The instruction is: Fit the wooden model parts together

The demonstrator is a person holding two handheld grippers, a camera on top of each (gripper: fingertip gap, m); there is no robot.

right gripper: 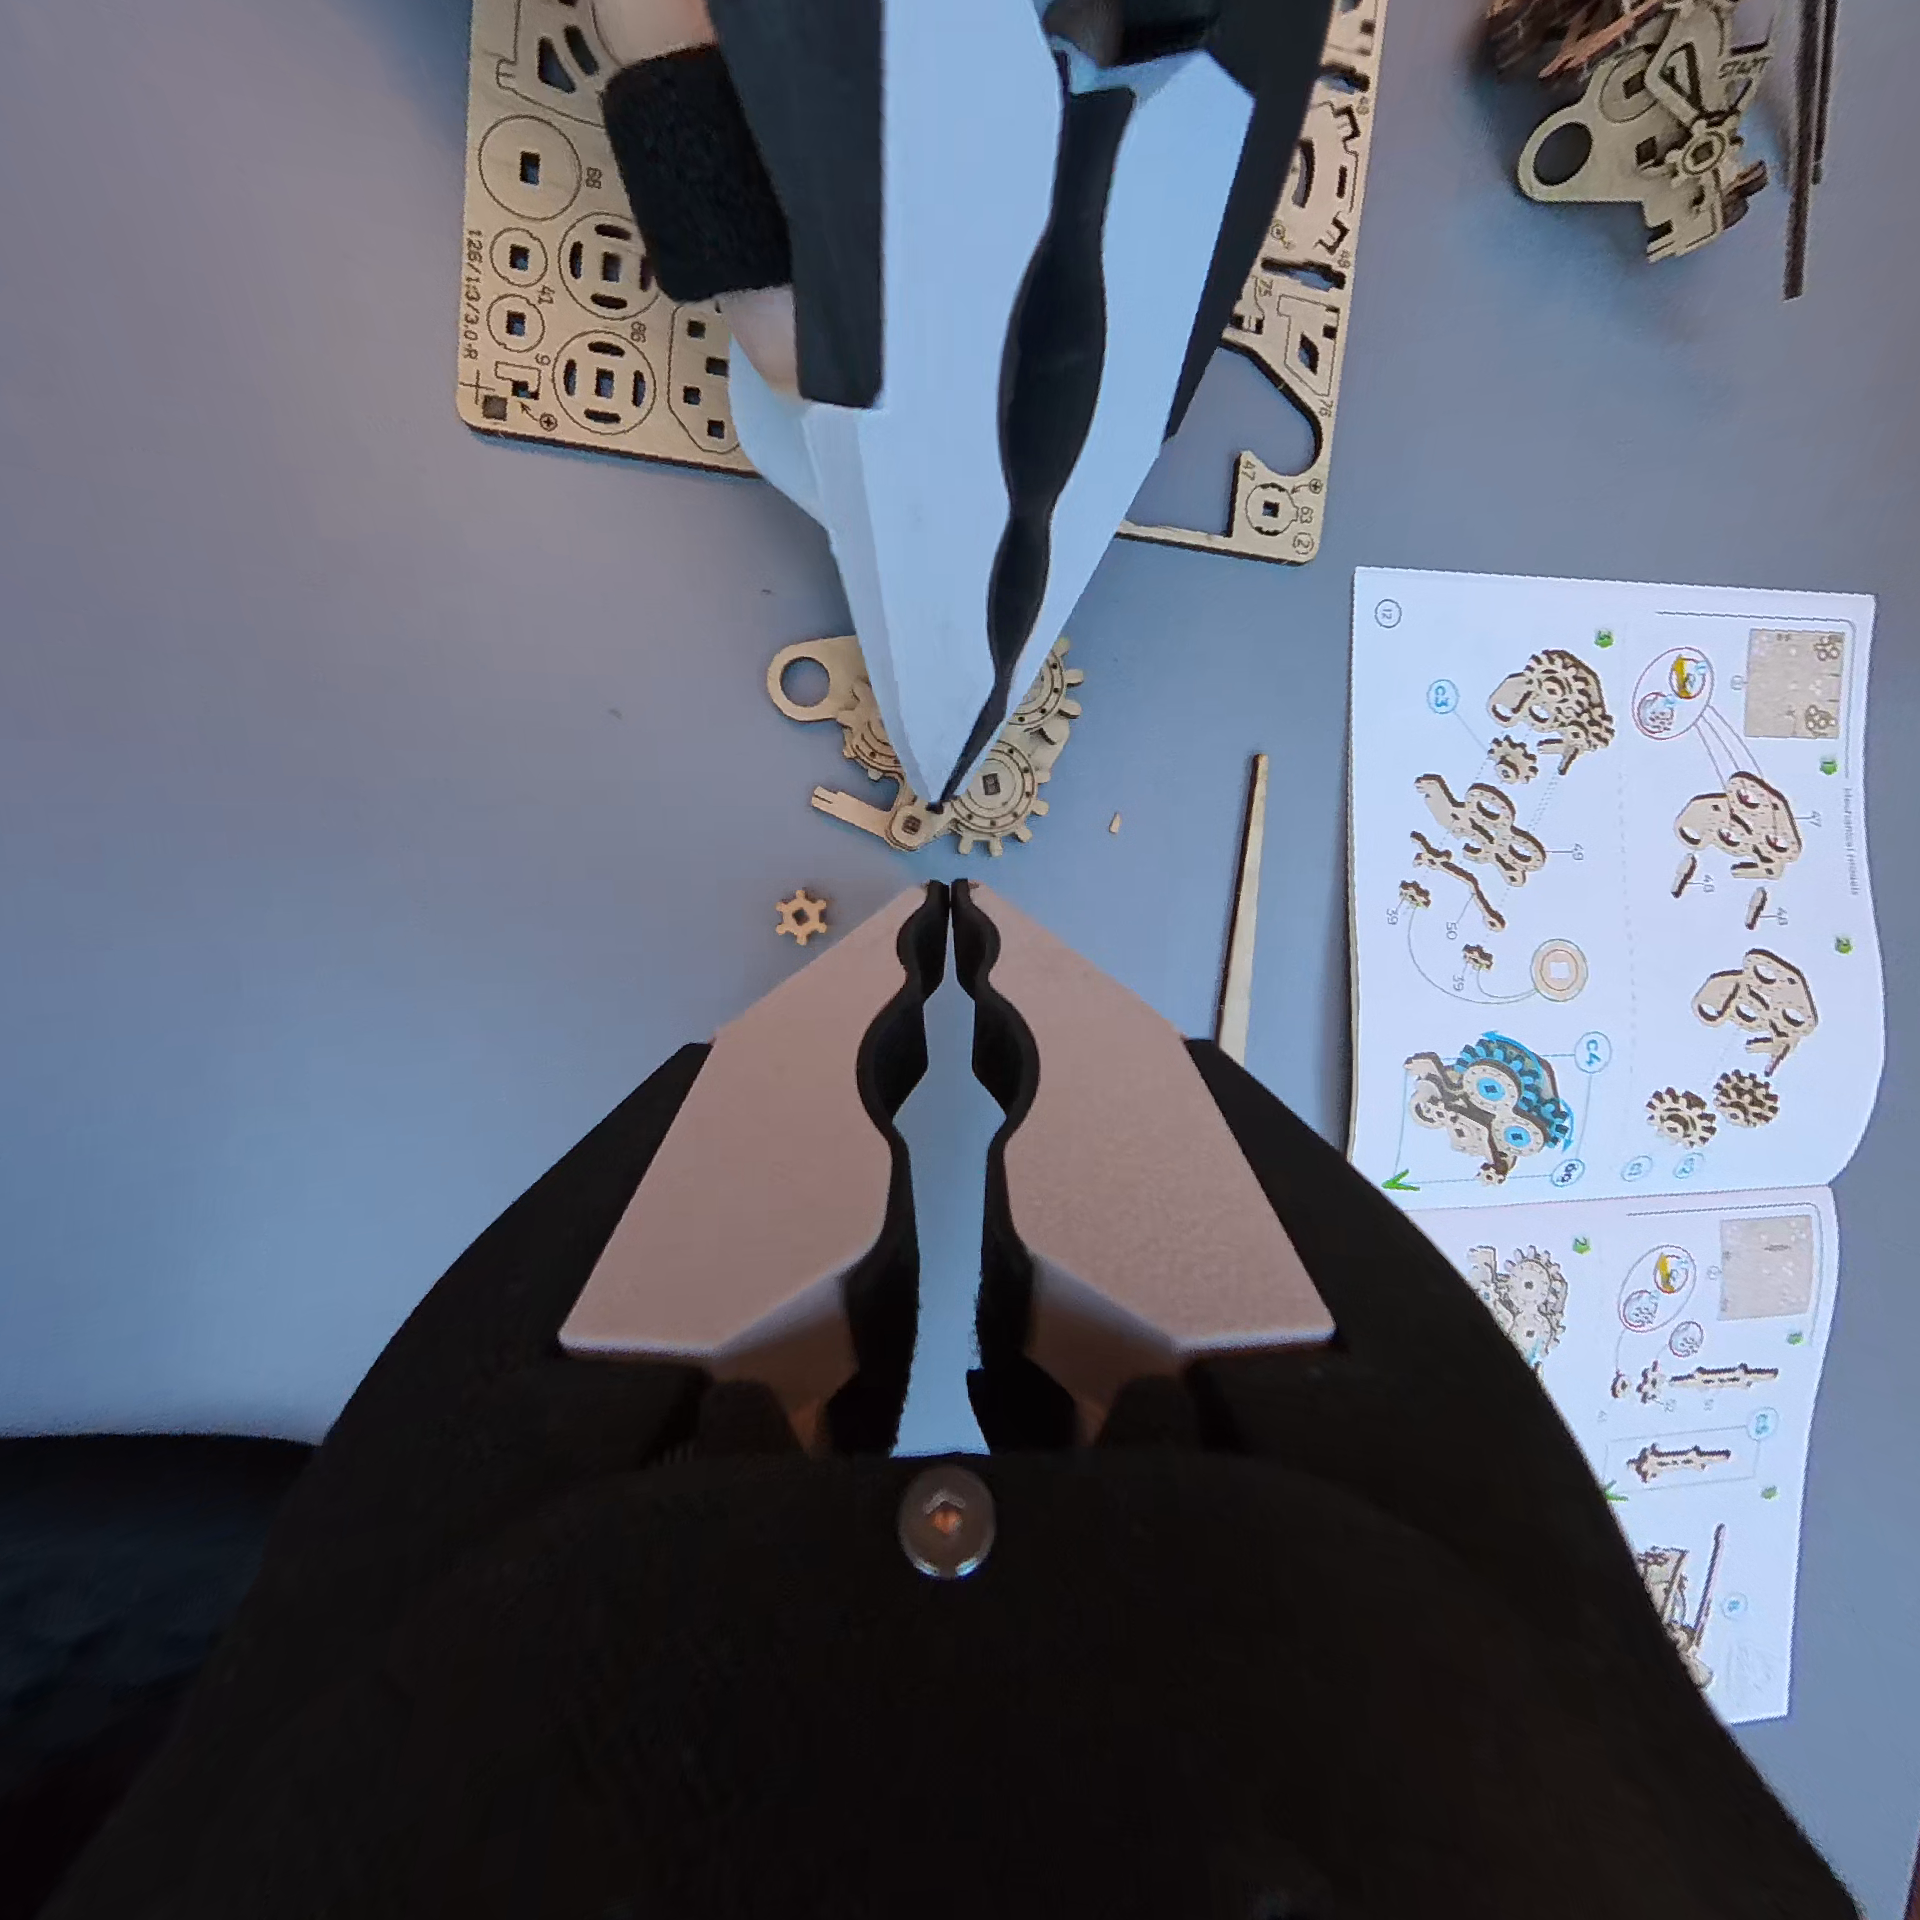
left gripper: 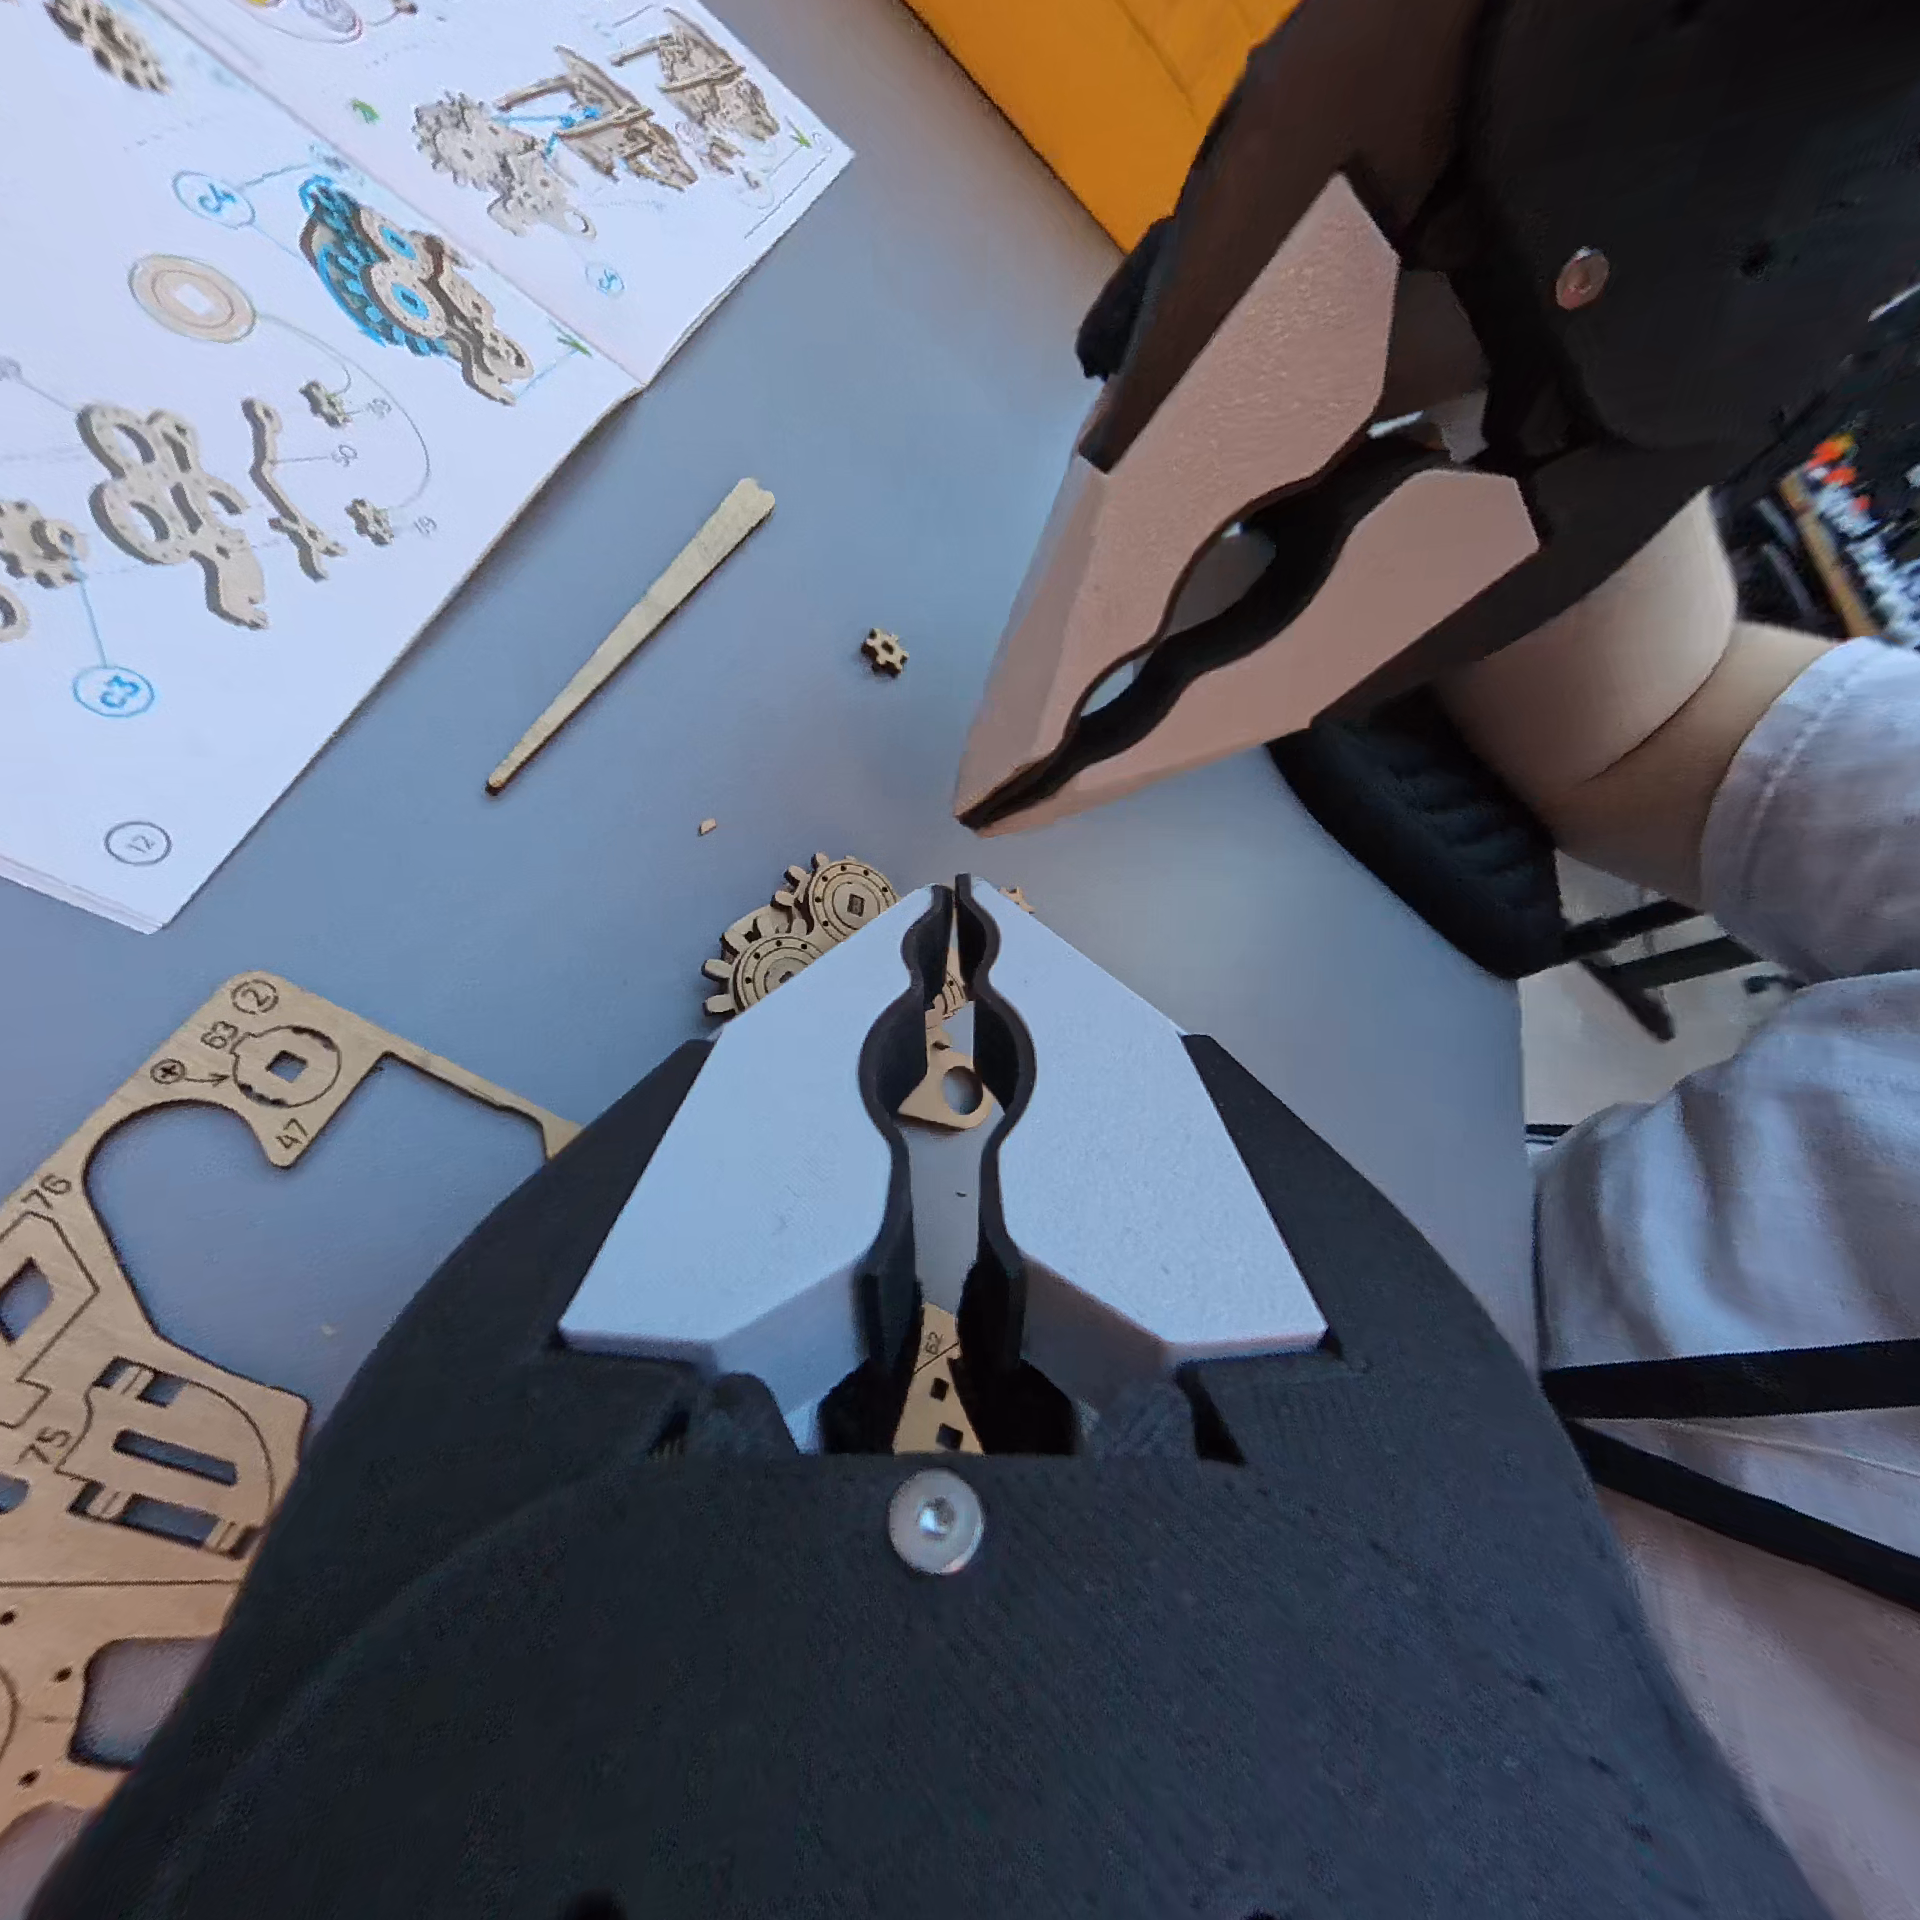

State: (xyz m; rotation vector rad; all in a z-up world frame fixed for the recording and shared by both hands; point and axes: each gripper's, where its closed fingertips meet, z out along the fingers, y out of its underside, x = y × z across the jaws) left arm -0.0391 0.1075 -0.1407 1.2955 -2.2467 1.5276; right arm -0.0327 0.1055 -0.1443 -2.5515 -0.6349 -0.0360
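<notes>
Your left gripper [left gripper: 957,885], the one with pale blue-grey fingers, sits at frame centre in its own view with its tips pinched together, directly over the wooden gear assembly [right gripper: 940,764] on the grey desk [left gripper: 644,914]; in the right wrist view those tips come down onto the small tab between the two gears, but whether they actually clamp it cannot be told. Your right gripper [right gripper: 948,885], with tan fingers, has its tips closed to a hairline gap and holds nothing; it points at the assembly from just below it in its own view, close but not touching. A small loose cog [right gripper: 801,916] lies on the desk just left of the right tips. A tapered wooden stick [left gripper: 634,634] lies above centre in the left view, beside the open instruction booklet [left gripper: 208,436] at upper left. A punched-out plywood sheet [left gripper: 125,1299] fills the lower left. A further built model part [right gripper: 1652,135] rests at upper right of the right view.
</notes>
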